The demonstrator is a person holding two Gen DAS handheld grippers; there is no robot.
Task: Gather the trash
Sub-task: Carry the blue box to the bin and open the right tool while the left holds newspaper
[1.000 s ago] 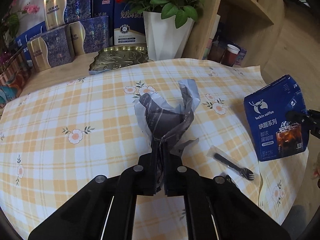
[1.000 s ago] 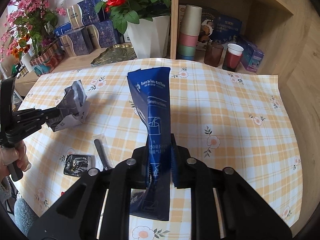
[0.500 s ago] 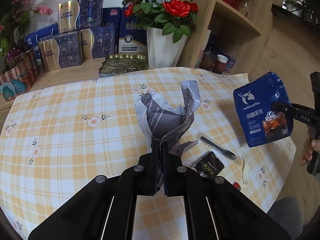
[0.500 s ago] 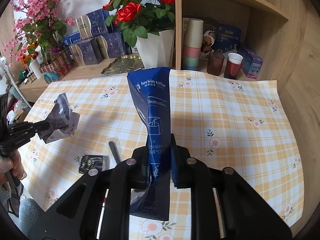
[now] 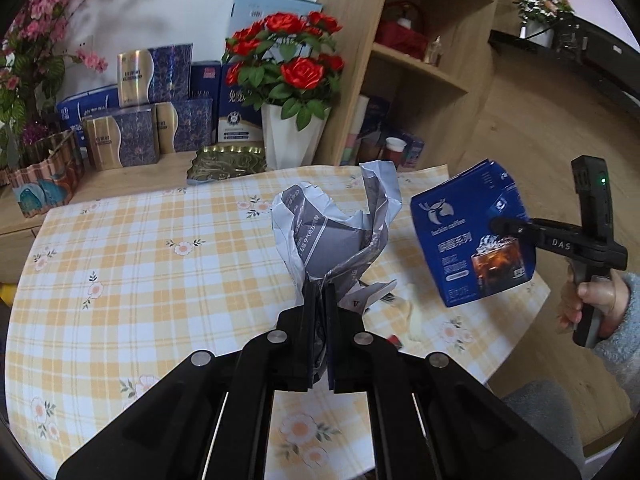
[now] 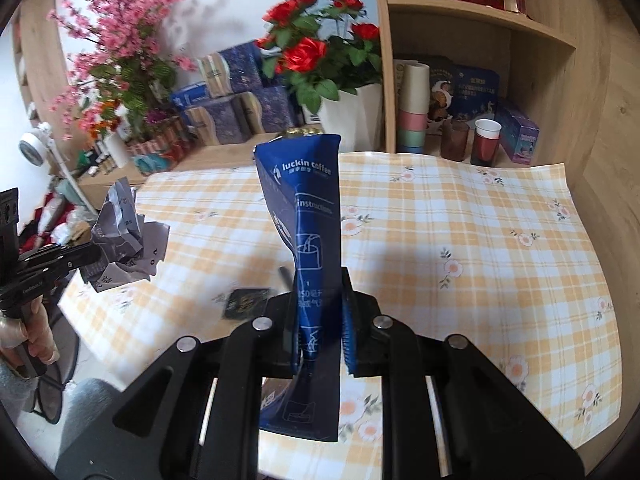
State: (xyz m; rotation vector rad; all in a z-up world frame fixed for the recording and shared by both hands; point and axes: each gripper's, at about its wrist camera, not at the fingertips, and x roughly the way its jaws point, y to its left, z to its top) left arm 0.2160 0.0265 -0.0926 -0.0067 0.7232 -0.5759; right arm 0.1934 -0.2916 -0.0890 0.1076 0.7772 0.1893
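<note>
Left wrist view: left gripper (image 5: 319, 300) clamped tight on a crumpled grey wrapper (image 5: 334, 236), which stands up from the jaws, clear of the table.
Right wrist view: right gripper (image 6: 320, 312) clamped on a blue coffee pouch (image 6: 308, 216), pinched low, its top pointing to 12 o'clock.
Cross-check: in the left view the pouch (image 5: 472, 236) hangs at 3 o'clock, held by the right gripper (image 5: 500, 225) in a hand (image 5: 592, 300); in the right view the wrapper (image 6: 124, 236) sits at 9 o'clock in the left gripper (image 6: 86, 256).
Step in hand (judgement): two pieces of trash picked, both carried above the table; drop-off not yet done.
Bin: none visible in either view; cannot tell where it is.
Left on table: small dark sachet (image 6: 248, 302) and a black stick-like item (image 6: 285, 276) near the table's near edge; type unclear through blur.
Next move (judgement): carry both loads to a bin, part the jaws over it, then come back for the sachet.
Wrapper: thin printed film, heavily creased, light, springy; may snag on release.
Pouch: glossy laminated bag, flat and creased at the pinch, looks empty.
Table (image 6: 460, 216): smooth yellow checked cover with flower print, lifting slightly at the far right corner.
</note>
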